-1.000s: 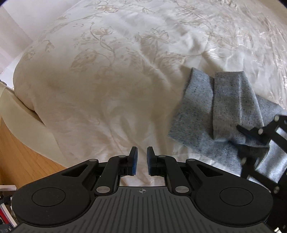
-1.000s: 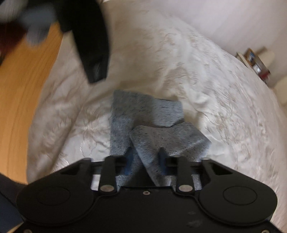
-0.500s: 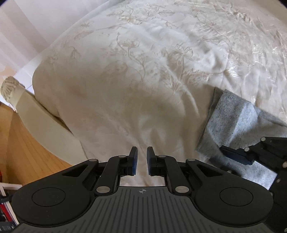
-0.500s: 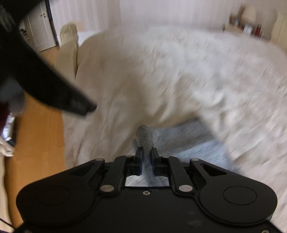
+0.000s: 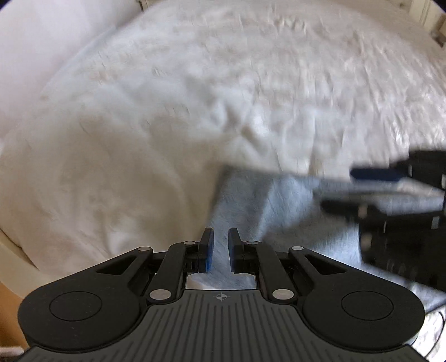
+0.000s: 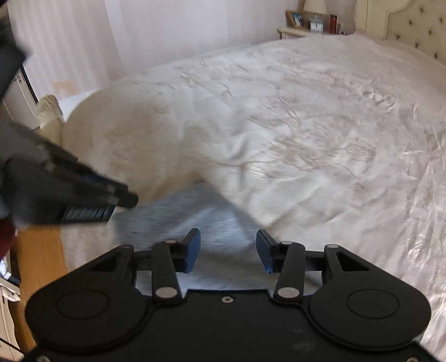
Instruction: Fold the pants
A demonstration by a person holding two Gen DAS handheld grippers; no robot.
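Note:
The grey folded pants [image 5: 251,200] lie on the white bedspread near the bed's foot, blurred by motion. They also show in the right wrist view [image 6: 195,220]. My left gripper [image 5: 220,247] hovers over their near left part, jaws a narrow gap apart with nothing between them. My right gripper [image 6: 228,252] is open wide and empty, low over the pants. It shows at the right of the left wrist view [image 5: 384,189]. The left gripper shows at the left of the right wrist view [image 6: 83,195].
The white embroidered bedspread [image 6: 306,125] covers the bed. A tufted headboard [image 6: 412,25] and a bedside table [image 6: 306,27] with small items stand at the far end. Wooden floor [image 6: 39,256] lies left of the bed, with a white cabinet [image 6: 19,94] beyond.
My right gripper, shut on the pants half a second ago, has opened and let go. My left gripper has swung right, over the pants. Both views have tilted up.

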